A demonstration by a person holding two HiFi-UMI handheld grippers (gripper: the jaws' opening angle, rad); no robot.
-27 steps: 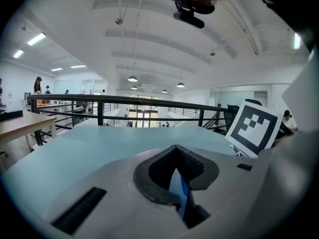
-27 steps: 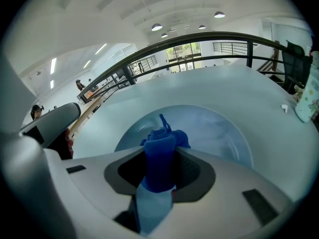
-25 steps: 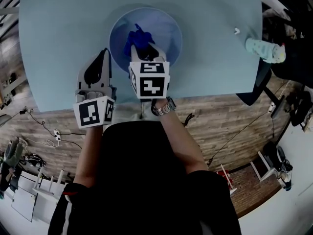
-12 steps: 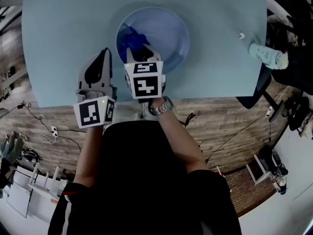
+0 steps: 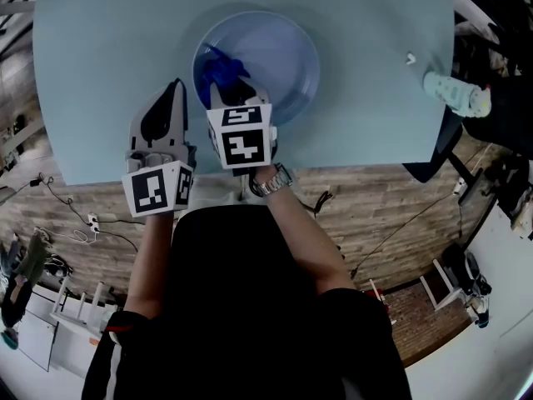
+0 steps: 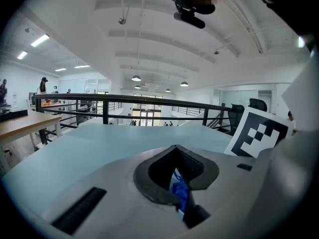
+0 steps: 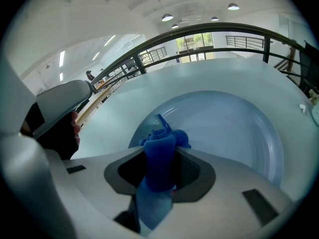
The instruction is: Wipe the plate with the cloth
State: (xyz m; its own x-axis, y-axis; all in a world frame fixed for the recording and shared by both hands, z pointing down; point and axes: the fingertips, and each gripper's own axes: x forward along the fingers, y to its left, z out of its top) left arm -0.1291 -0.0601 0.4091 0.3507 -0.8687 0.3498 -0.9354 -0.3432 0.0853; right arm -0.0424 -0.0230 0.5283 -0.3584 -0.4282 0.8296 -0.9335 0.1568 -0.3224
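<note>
My right tongs (image 5: 228,90) were clamped on the blue cloth (image 5: 218,67). The cloth bunched out past their tips over the left part of the plate (image 5: 305,52), in the upper centre of the head view. My left tongs (image 5: 176,88) had their jaws together on nothing. They pointed over the table (image 5: 100,48) just left of the plate's rim, beside the right tongs.

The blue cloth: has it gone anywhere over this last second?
The right gripper, shut on the cloth, swept it leftward from near the middle of the plate toward its left rim. The left gripper stayed shut beside the plate, and the plate itself did not move.
</note>
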